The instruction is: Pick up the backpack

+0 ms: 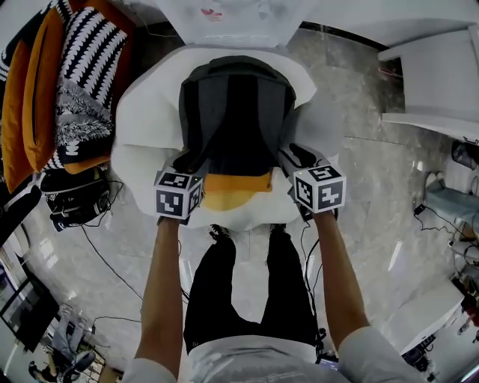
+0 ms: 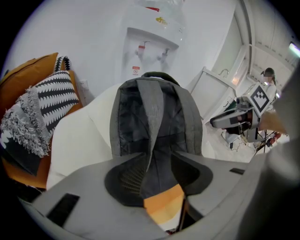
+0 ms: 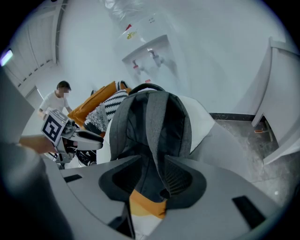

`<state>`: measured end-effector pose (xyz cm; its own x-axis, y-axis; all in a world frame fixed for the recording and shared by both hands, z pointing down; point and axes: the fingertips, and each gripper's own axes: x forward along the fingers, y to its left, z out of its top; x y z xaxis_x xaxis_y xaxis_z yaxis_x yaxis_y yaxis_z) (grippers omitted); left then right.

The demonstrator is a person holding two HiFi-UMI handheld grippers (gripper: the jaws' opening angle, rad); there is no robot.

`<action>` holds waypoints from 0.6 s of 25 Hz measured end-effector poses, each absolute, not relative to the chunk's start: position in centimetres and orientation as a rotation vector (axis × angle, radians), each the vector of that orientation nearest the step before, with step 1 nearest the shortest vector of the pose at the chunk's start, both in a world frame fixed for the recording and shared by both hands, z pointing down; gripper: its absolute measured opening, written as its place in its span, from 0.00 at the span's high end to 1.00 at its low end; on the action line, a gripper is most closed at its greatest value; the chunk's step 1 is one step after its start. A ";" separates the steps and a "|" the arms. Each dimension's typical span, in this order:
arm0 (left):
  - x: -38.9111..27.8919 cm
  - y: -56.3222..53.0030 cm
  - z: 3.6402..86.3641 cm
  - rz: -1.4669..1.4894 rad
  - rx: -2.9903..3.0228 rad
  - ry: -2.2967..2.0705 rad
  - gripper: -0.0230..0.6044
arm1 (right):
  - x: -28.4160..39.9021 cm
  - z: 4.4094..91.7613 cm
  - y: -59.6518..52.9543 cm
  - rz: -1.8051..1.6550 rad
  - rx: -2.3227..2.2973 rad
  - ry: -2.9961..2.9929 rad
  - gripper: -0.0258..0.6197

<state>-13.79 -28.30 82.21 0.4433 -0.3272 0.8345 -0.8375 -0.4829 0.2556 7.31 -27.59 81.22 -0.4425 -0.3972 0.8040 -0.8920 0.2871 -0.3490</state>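
A dark grey backpack [image 1: 236,112] with an orange base [image 1: 236,191] lies on a white cushioned seat [image 1: 146,112], straps facing up. My left gripper [image 1: 187,163] is at its lower left corner and my right gripper [image 1: 297,158] at its lower right. In the left gripper view a grey shoulder strap [image 2: 154,136] runs between the jaws of the left gripper [image 2: 157,173], with a dark gap beside it. In the right gripper view the other strap [image 3: 157,140] passes between the jaws of the right gripper [image 3: 152,178], close to the right pad [image 3: 180,178]. Both pairs of jaws stand apart.
A water dispenser [image 1: 224,19] stands behind the seat. An orange sofa with striped cushions [image 1: 82,67] is on the left, with cables and gear [image 1: 75,206] on the floor. White furniture [image 1: 434,75] stands at the right. A person [image 3: 56,96] stands far off.
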 end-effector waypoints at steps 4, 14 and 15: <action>-13.8 -28.7 83.0 0.967 2.018 -0.991 0.65 | 6.9 82.3 -27.7 1.097 1.135 -1.974 0.76; -13.9 -29.3 85.0 0.984 2.027 -1.004 0.65 | 6.4 85.7 -28.1 1.089 1.101 -1.961 0.76; -13.8 -29.3 85.2 0.983 2.027 -1.003 0.65 | 6.3 86.0 -28.1 1.088 1.097 -1.961 0.76</action>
<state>-13.80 -29.33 85.23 0.4227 -0.3455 0.8378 -0.8445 -0.4858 0.2257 6.29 -28.09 85.95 -0.4516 -0.3590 0.8168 -0.8831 0.3107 -0.3517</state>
